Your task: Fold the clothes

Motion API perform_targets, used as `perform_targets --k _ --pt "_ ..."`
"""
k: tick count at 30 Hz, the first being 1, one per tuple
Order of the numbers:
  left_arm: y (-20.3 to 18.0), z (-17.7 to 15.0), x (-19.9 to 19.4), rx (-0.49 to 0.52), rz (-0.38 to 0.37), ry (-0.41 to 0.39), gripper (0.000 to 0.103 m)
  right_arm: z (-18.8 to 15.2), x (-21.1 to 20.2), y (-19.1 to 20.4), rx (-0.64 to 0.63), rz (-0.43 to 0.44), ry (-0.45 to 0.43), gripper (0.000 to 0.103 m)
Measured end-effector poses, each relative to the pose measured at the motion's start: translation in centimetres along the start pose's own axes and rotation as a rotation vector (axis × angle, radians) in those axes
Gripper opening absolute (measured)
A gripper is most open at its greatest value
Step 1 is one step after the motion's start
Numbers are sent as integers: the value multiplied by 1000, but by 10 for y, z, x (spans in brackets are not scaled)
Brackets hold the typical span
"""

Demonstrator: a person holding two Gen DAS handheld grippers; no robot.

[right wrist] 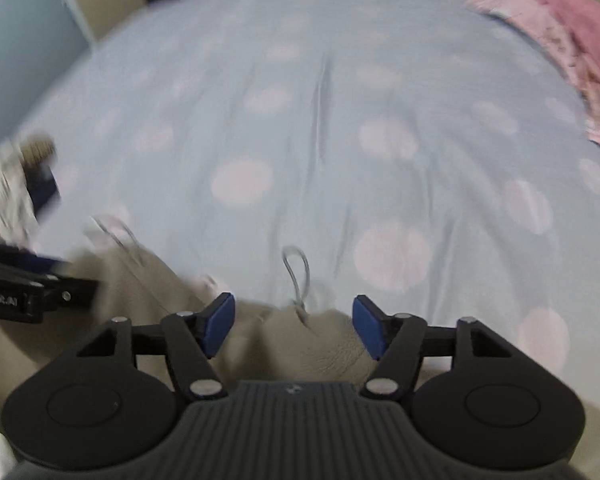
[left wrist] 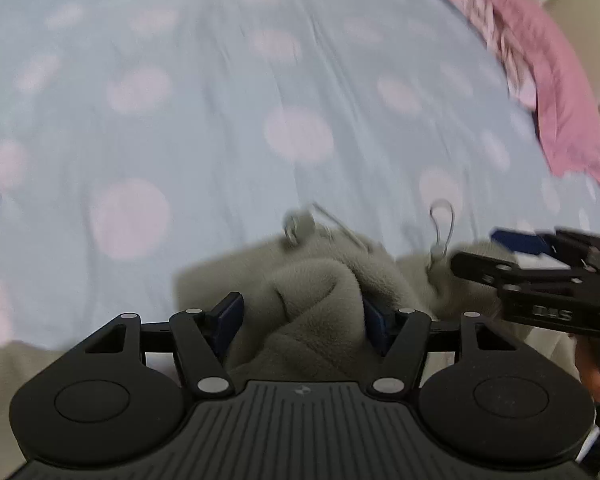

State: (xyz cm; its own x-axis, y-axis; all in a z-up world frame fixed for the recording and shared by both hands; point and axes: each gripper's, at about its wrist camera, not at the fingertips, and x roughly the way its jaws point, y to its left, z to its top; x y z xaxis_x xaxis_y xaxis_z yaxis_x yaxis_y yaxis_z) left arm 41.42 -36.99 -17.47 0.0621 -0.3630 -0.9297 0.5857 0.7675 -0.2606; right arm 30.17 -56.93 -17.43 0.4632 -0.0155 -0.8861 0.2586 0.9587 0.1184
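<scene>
Both sets of fingers stand apart: left gripper (left wrist: 304, 320) straddles a bunched fold of the beige fleece garment (left wrist: 320, 300), right gripper (right wrist: 294, 326) straddles its drawstring edge, on the dotted bed sheet (right wrist: 320, 120); pink clothes (right wrist: 572, 40) far right.

A pale blue bedsheet (right wrist: 300, 80) with pink dots lies spread flat.
</scene>
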Motion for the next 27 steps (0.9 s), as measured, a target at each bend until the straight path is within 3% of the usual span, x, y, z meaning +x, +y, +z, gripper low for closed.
perform_targets --k 4,5,7,10,14,18,21,24,27 --pt "14 -2 28 -43 -30 56 64 -7 37 -5 -80 4 124 71" --pt "18 -4 34 -62 -39 65 59 -9 42 -7 -83 16 139 69" --pt "18 -7 35 -63 -46 58 48 -14 45 -9 -86 31 130 53" --pt "12 -12 18 -21 -50 19 30 -20 34 -3 -148 27 88 39" --pt "5 -29 -28 45 -104 -87 23 -27 -8 -1 -183 36 -6 34" --pt "-6 -71 -84 155 -165 -212 21 -52 -78 1 -210 75 -147 34" --pt "-19 -115 -118 252 -190 -273 21 -89 -131 9 -246 94 -228 34" --pt "-31 -167 -137 345 -181 -288 21 -138 -172 25 -288 101 -264 35" --pt "-41 -218 -137 419 -152 -253 21 -190 -192 39 -305 96 -229 36"
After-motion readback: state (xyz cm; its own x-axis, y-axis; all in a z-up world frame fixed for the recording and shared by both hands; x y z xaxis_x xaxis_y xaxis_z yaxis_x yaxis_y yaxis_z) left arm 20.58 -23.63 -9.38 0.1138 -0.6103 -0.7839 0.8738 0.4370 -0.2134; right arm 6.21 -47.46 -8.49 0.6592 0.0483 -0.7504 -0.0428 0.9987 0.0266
